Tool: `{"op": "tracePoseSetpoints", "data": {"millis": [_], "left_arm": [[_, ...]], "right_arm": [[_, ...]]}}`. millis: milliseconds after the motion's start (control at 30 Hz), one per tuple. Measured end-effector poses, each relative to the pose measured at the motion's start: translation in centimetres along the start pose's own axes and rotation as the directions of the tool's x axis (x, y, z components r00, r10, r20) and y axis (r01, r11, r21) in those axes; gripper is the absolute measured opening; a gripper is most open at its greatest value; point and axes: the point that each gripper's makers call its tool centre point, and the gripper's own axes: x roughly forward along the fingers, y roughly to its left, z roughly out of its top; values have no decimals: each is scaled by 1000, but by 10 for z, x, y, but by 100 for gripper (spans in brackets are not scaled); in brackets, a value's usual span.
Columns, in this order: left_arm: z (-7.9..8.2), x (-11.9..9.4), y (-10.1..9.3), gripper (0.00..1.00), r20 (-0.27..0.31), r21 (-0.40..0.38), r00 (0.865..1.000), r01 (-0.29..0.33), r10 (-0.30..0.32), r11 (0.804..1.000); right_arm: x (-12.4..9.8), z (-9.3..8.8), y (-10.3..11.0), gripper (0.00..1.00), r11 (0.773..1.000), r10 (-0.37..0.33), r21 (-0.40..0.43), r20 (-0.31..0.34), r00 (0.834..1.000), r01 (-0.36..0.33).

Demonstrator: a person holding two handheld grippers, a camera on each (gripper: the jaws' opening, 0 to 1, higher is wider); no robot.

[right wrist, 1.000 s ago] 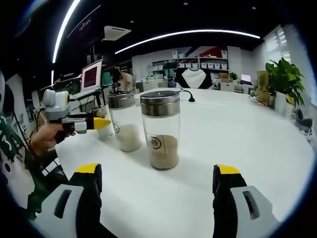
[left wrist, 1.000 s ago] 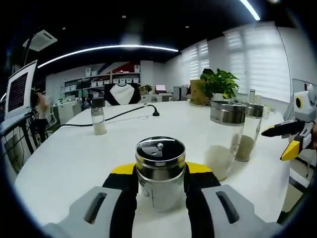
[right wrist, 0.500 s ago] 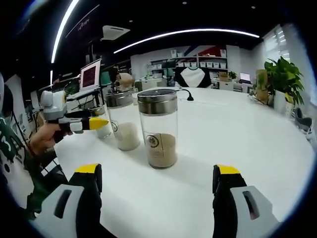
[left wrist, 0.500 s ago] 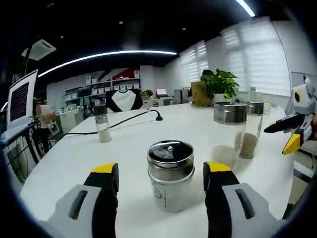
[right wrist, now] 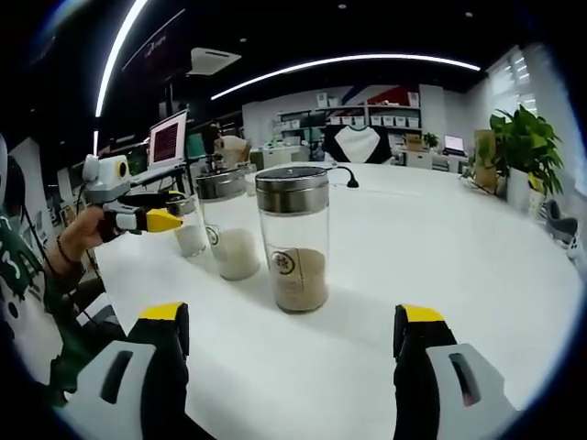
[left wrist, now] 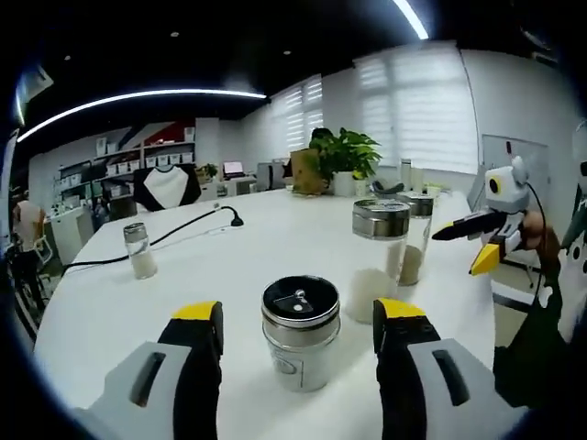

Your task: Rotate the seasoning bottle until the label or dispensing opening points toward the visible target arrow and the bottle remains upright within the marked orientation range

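A short seasoning bottle with a metal lid and a pale label stands upright on the white table. It sits between the jaws of my left gripper, which is open, with a gap on each side of the bottle. In the right gripper view the same bottle shows partly behind two jars, with my left gripper beside it in a person's hand. My right gripper stands open with nothing between its jaws, short of a tall jar of brown powder. It also appears at the table's edge as the right gripper.
A tall jar of white powder and the brown-powder jar stand right of the bottle. A small shaker and a black cable lie to the far left. A potted plant stands at the back.
My left gripper was shut on the seasoning bottle, opened and drew back a little. Its view has turned to the right. The right gripper has hardly moved.
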Motion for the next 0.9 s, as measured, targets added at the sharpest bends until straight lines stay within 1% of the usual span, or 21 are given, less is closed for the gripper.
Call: {"op": "tracePoseSetpoints", "data": {"millis": [67,100,133,200,267,300,333,400,500,533,600,700,800,900], "left_arm": [[-1,1,-4,72,-1,-26,998,56,-56,998],[0,2,-7,73,11,-22,995,95,-94,995],[-1,2,-7,72,3,-23,994,111,-111,994],[-4,3,-8,72,-12,8,988,154,-154,988],[-7,5,-5,73,-31,26,985,171,-170,985],[-8,6,-7,73,-34,39,979,204,-202,978],[-7,6,-6,73,-30,26,978,207,-207,978],[-4,7,-10,73,-12,28,965,262,-262,965],[-3,8,-12,70,-7,47,955,298,-298,953],[-3,9,-14,70,-8,63,947,320,-320,945],[-4,11,-13,70,-11,50,945,326,-326,944],[-5,13,-17,67,-13,35,936,353,-353,935],[-7,14,-14,65,-22,49,933,359,-358,932],[-5,16,-11,62,-10,30,927,375,-375,927]], "right_arm": [[0,-1,0,95,1000,0,-1,-2,1000,0],[0,-1,0,95,1000,0,-1,-2,1000,0],[0,0,0,95,1000,1,0,-1,1000,-1],[-1,0,1,95,1000,1,-2,1,1000,-1],[-1,1,0,95,1000,-1,-3,1,1000,1],[-2,1,0,95,1000,-1,-3,3,1000,1],[-2,1,0,95,1000,-1,-2,4,1000,1],[-1,1,-1,95,1000,-3,-2,2,1000,3],[-2,0,0,95,1000,-2,-3,1,1000,2],[-2,1,0,95,1000,-1,-3,2,1000,1],[-2,2,0,94,1000,-2,-6,4,1000,2],[-3,2,-1,94,1000,-5,-5,6,1000,5],[-3,1,-2,94,1000,-7,-4,5,1000,7],[-3,1,-1,94,1000,-5,-3,4,1000,5]]}}
